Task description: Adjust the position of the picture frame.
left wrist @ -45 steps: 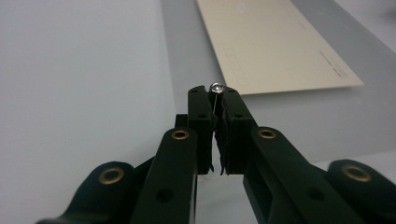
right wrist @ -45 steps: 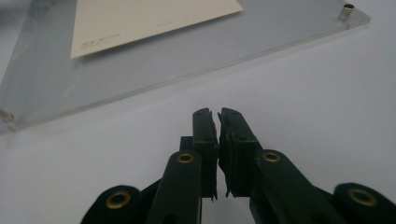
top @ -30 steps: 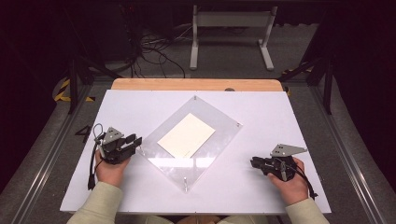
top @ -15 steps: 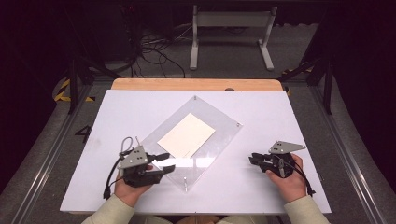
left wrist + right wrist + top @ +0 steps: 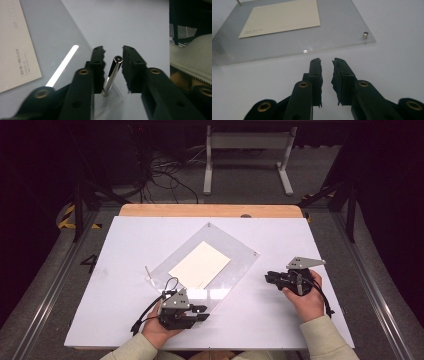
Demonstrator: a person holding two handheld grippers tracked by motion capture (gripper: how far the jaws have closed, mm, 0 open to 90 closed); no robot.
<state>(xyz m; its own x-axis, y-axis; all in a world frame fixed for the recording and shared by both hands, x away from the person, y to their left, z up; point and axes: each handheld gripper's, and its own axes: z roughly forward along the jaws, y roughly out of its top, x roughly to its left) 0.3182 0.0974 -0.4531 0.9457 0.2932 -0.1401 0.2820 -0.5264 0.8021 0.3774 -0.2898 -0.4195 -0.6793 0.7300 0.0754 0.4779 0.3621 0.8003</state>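
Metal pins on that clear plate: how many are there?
4, one at each corner of the clear plate: the far pin, the right pin, the left pin and the near pin. The far one looks tiny.

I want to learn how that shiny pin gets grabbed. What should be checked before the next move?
1. The shiny metal pin stands between the left tool's jaws: ok.
2. Jaws pressing on the pin: not ok. They have just been closing, but a gap shows on each side.
3. Pin seated in the near corner of the clear plastic plate: ok.
4. Cream paper card lies flat at the plate's middle, away from the jaws: ok.
5. Right tool is empty and short of the plate's edge: ok.
6. Pin loose or tight: cannot tell.
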